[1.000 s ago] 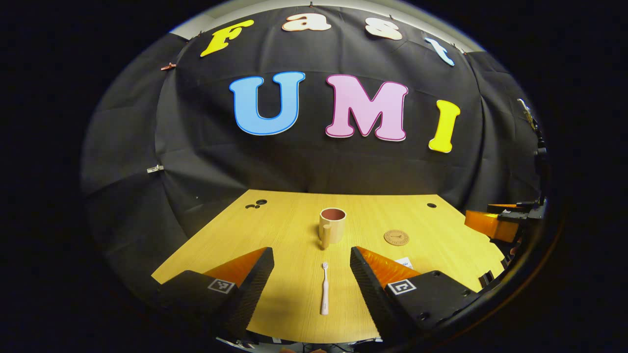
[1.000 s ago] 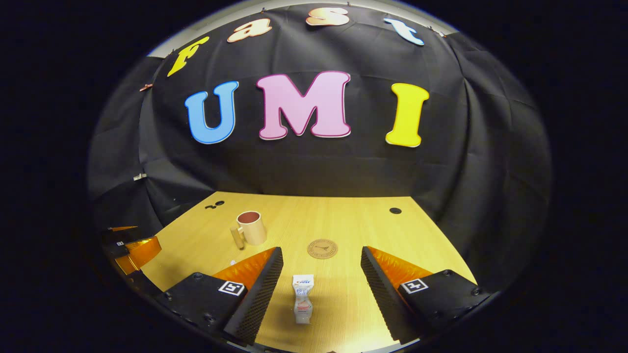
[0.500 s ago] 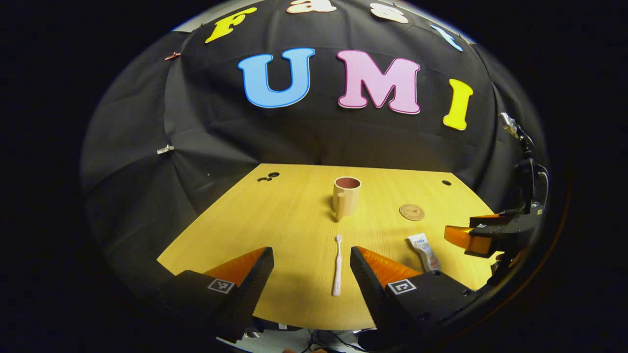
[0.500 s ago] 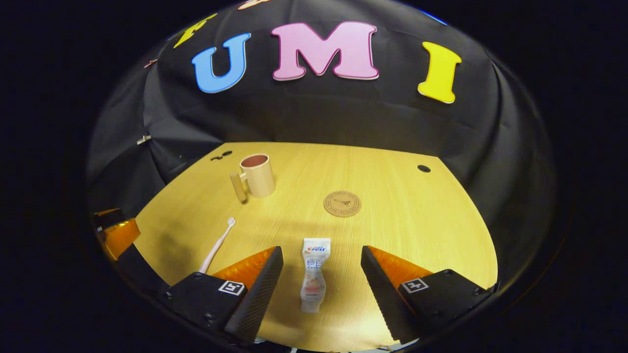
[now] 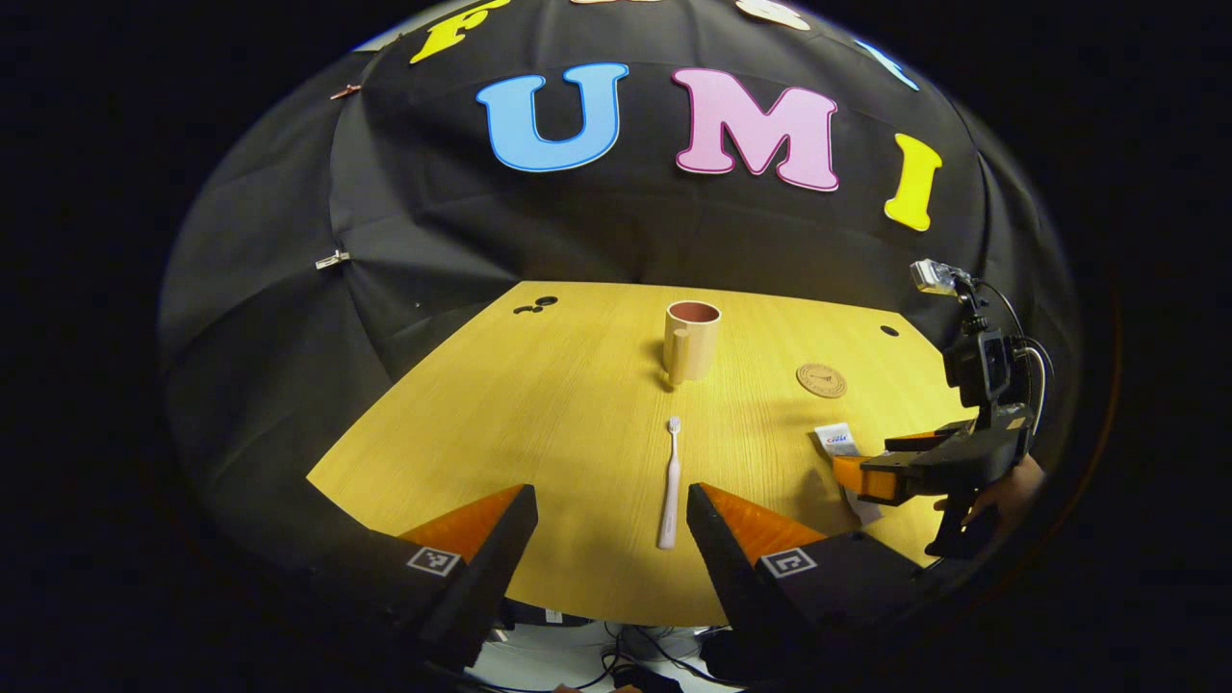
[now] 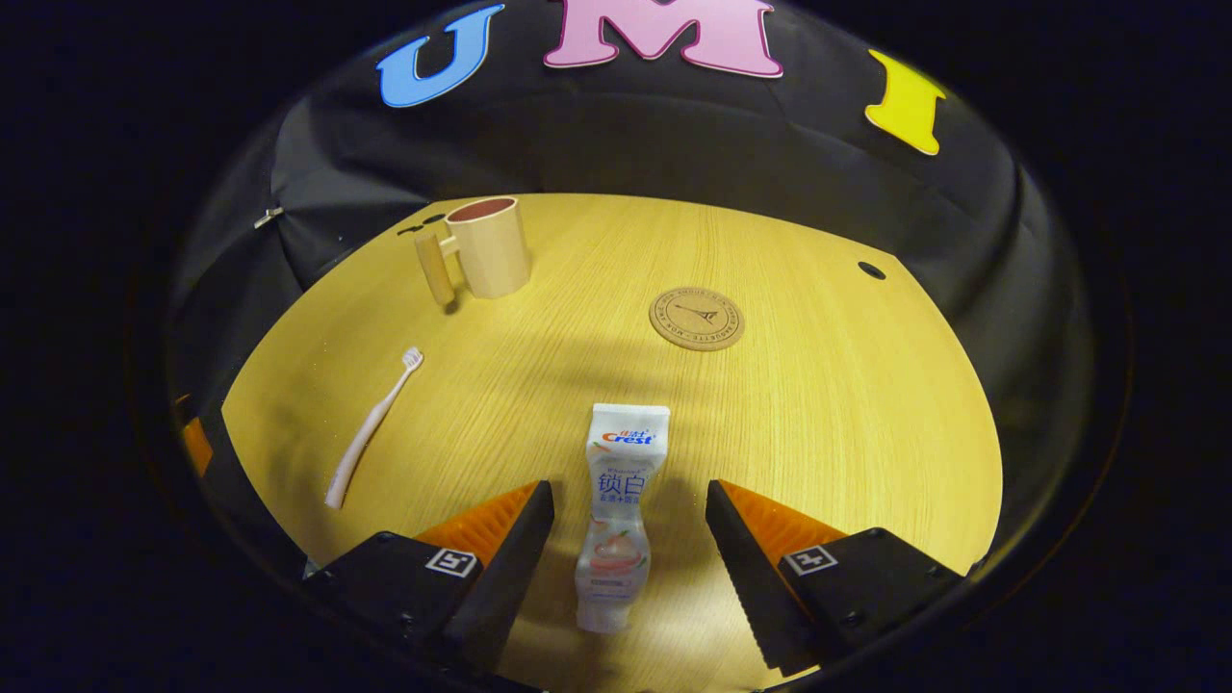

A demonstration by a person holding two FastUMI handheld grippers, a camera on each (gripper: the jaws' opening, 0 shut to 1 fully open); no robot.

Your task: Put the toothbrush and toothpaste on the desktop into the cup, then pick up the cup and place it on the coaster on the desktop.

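A pale pink toothbrush (image 5: pixel 669 483) lies on the wooden desktop (image 5: pixel 539 414), head toward the cup; its handle end sits just ahead of my open left gripper (image 5: pixel 612 525). The beige cup (image 5: pixel 689 340) with a side handle stands upright farther back. A white toothpaste tube (image 6: pixel 616 510) lies flat, its lower half between the spread fingers of my open right gripper (image 6: pixel 629 539). The round cork coaster (image 6: pixel 696 318) rests beyond the tube. The right gripper (image 5: pixel 871 478) also appears in the left gripper view, hovering over the toothpaste (image 5: pixel 835 440). In the right gripper view the toothbrush (image 6: pixel 371 429) and cup (image 6: pixel 481 248) lie to the left.
The coaster (image 5: pixel 821 379) sits right of the cup. Small dark holes (image 5: pixel 534 306) mark the desktop's far left, another hole (image 6: pixel 871 270) the far right. Black cloth walls close the back and sides. A hand (image 5: pixel 1001 493) holds the right gripper at the desk's right edge.
Both grippers have tilted down and moved forward over the desk. The right gripper came in over the toothpaste, now between its fingers. The left gripper closed in on the toothbrush's handle end.
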